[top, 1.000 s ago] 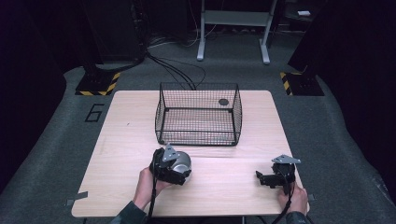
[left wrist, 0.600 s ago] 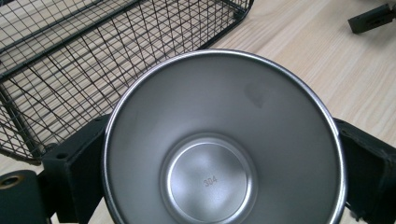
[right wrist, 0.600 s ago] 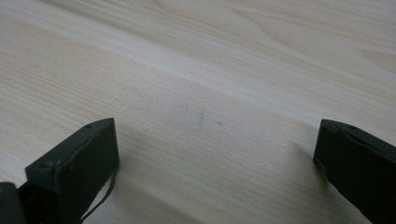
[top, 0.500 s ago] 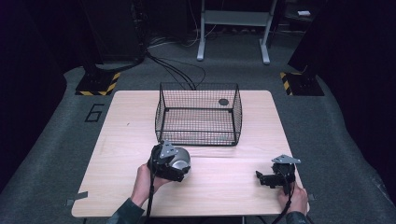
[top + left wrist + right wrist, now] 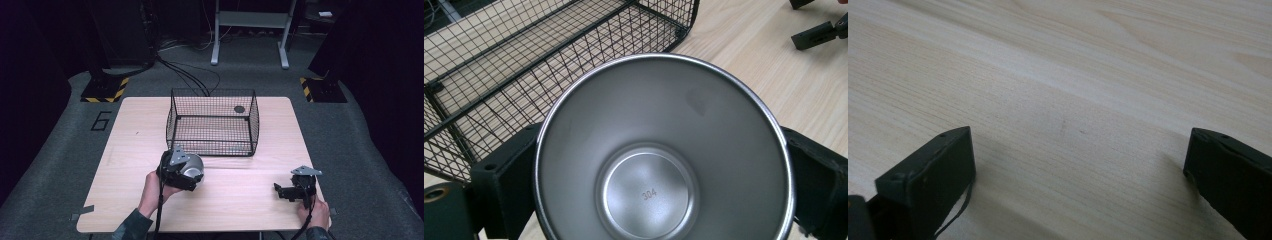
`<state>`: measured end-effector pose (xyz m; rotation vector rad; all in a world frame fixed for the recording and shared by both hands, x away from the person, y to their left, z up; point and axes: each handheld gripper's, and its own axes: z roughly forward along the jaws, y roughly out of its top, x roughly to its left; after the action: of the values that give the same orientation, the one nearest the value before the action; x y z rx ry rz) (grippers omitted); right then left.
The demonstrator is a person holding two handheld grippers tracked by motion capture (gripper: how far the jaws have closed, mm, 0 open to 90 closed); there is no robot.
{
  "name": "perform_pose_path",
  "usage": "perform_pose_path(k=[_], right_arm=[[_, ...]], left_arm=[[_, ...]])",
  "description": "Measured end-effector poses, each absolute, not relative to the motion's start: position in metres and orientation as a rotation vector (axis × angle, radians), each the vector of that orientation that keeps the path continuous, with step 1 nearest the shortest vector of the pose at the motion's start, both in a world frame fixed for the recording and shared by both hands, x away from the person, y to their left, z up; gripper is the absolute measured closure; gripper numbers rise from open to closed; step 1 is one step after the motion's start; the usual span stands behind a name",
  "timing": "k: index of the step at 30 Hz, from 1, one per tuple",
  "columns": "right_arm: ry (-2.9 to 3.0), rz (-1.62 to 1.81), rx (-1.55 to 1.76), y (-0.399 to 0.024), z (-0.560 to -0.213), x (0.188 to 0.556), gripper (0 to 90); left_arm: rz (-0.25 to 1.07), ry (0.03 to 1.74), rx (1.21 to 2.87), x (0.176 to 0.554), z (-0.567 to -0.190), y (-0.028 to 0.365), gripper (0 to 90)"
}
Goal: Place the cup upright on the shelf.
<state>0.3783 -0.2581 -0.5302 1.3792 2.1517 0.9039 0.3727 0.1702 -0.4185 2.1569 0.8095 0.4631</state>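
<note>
A shiny steel cup [image 5: 191,169] [image 5: 664,150] is clamped between the jaws of my left gripper [image 5: 186,172], just in front of the black wire basket [image 5: 212,122] [image 5: 499,65]. In the left gripper view I look straight into the cup's empty inside, with "304" stamped on its bottom, and a jaw presses each side. My right gripper [image 5: 281,191] [image 5: 1078,165] rests low near the table's front right, open, with bare wood between its jaws. Its tips [image 5: 819,32] also poke into the left gripper view's top right corner.
The light wooden table [image 5: 135,150] carries the basket at its back middle; a small dark round disc [image 5: 239,109] lies in the basket's far right corner. Dark floor, cables and hazard-striped stand feet [image 5: 105,90] surround the table.
My left gripper with the cup has drifted slightly left and back right near the basket's front; the right gripper has stayed put.
</note>
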Motion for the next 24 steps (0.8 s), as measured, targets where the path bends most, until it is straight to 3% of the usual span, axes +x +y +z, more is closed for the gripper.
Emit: perform_pose_path(k=[24], right_arm=[[2.15, 0.905, 1.38, -0.258, -0.53, 0.378, 0.0]], left_arm=[[0.457, 0.755, 2.147, 0.389, -0.385, 0.171, 5.9]])
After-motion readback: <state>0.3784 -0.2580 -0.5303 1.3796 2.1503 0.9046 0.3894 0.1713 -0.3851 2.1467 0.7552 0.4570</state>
